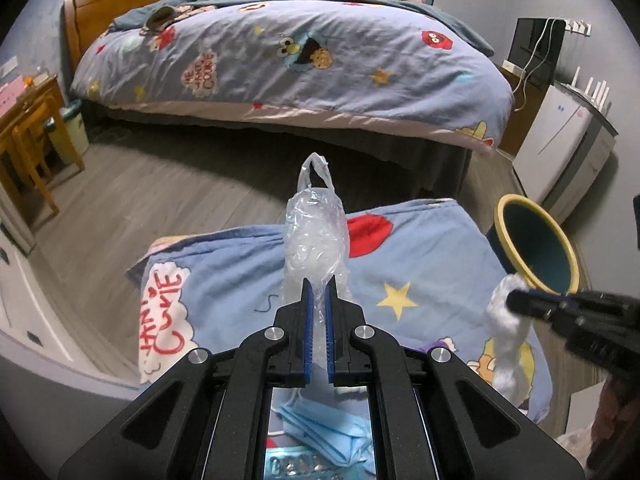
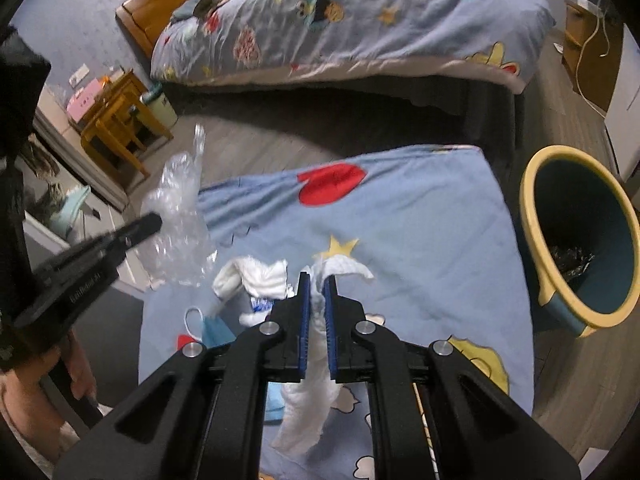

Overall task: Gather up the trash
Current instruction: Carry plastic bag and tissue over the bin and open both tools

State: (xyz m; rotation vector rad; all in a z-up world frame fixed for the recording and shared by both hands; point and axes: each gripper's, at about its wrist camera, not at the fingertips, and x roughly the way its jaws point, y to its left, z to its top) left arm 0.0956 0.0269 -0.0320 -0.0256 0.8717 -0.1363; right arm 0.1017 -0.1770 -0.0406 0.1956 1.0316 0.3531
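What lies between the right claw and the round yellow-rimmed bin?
Only bare blue cartoon-print cloth separates the right claw from the bin, in the right wrist view.

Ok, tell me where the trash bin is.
The trash bin stands on the floor at the right in both views, beside the blue cartoon cloth's right edge.
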